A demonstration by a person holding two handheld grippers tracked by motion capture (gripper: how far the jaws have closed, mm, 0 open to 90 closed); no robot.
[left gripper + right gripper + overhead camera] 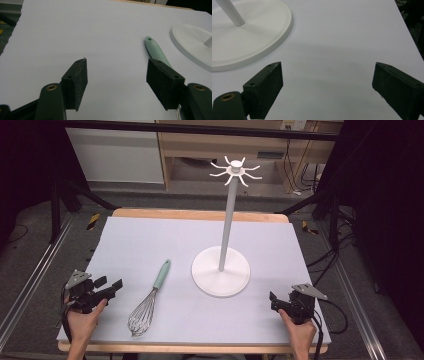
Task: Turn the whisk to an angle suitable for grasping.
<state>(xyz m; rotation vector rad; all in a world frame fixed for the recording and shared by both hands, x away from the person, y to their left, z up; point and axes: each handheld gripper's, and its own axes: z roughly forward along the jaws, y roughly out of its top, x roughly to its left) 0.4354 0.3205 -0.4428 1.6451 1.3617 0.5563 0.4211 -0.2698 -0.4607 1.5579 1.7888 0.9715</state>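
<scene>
A wire whisk (148,301) with a mint-green handle (155,50) lies on the pale sheet, handle pointing away from me. Right of it stands a white stand (221,270) on a round base (252,37), its tall pole topped by several hooks (235,169). My left gripper (111,284) rests at the sheet's left front, a short way left of the whisk, jaws wide open with nothing between them (117,82). At the right front sits my right gripper (274,301), also open and empty (327,87), just right of the stand's base.
The pale sheet (150,245) covers a wooden table (200,213) whose edge shows at the back and front. Dark frame rails and cables (325,260) flank the table. A wooden cabinet (200,145) stands behind.
</scene>
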